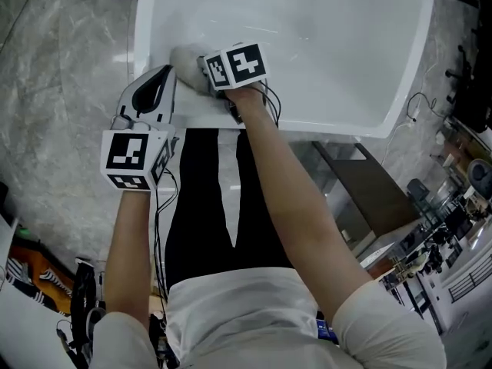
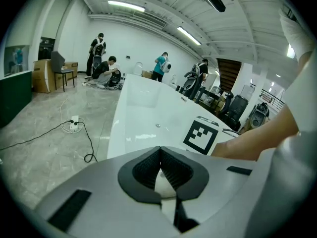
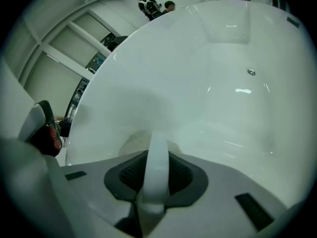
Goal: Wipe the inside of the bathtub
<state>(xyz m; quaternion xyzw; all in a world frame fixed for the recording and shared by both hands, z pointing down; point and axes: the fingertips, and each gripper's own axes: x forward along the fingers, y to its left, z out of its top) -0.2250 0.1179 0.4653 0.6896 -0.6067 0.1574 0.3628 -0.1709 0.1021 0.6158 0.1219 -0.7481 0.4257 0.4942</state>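
The white bathtub (image 1: 323, 44) fills the top of the head view. My right gripper (image 1: 206, 69) reaches over the near rim into the tub's left end. It is shut on the white strap (image 3: 157, 162) of a pale wiping pad (image 1: 184, 58), and the pad (image 3: 132, 144) presses against the inner wall. The tub's basin (image 3: 213, 88) and drain (image 3: 251, 72) lie beyond. My left gripper (image 1: 163, 77) rests at the tub's near left rim, outside the basin. In the left gripper view this gripper (image 2: 160, 156) has its jaws together with nothing held, and the tub (image 2: 141, 115) stretches ahead.
Grey marble floor (image 1: 54, 91) lies left of the tub, with a cable and power strip (image 2: 74, 124) on it. A dark panel (image 1: 369, 191) and cluttered equipment (image 1: 461, 198) stand to the right. Several people (image 2: 104, 68) are at the room's far end.
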